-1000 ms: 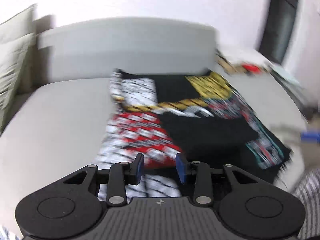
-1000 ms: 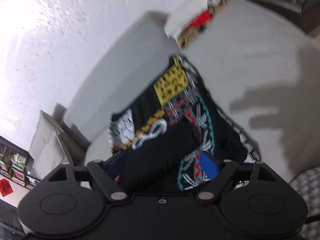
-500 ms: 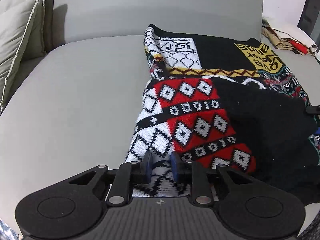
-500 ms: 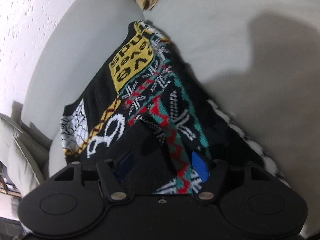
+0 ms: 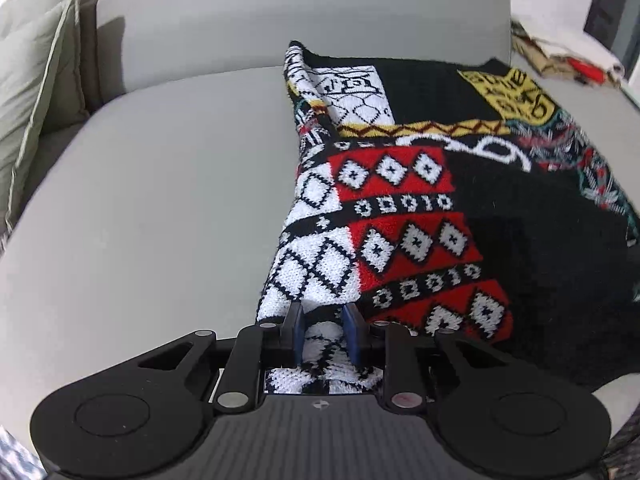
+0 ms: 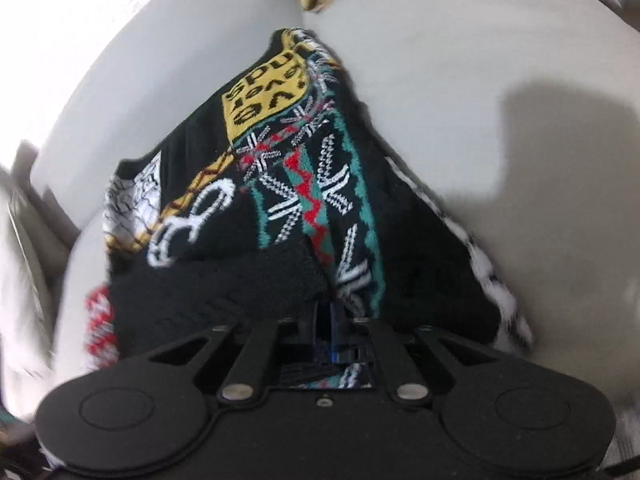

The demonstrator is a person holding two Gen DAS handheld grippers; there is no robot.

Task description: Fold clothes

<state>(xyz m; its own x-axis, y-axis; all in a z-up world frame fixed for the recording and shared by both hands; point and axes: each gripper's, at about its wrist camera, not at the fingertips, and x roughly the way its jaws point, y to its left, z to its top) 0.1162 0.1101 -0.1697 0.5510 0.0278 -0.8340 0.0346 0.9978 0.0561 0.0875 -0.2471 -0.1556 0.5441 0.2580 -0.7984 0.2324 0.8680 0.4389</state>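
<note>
The patterned sweater (image 5: pixel 420 208) was lying spread on the grey sofa seat (image 5: pixel 160 200), folded partway, with a loose pile of other clothes (image 5: pixel 568 64) further back near the corner. The left gripper (image 5: pixel 323 330) had its jaws narrow, pinching the black-and-white knit at the near edge. The right gripper (image 6: pixel 329 320) had just been closing and was clamped nearly flat on the sweater's dark edge by the teal and red stripe.

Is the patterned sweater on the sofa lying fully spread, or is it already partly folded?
Partly folded. A black part of the sweater lies doubled over the patterned front, and a checked layer shows under its edge. Both grippers pinch its near hem.
</note>
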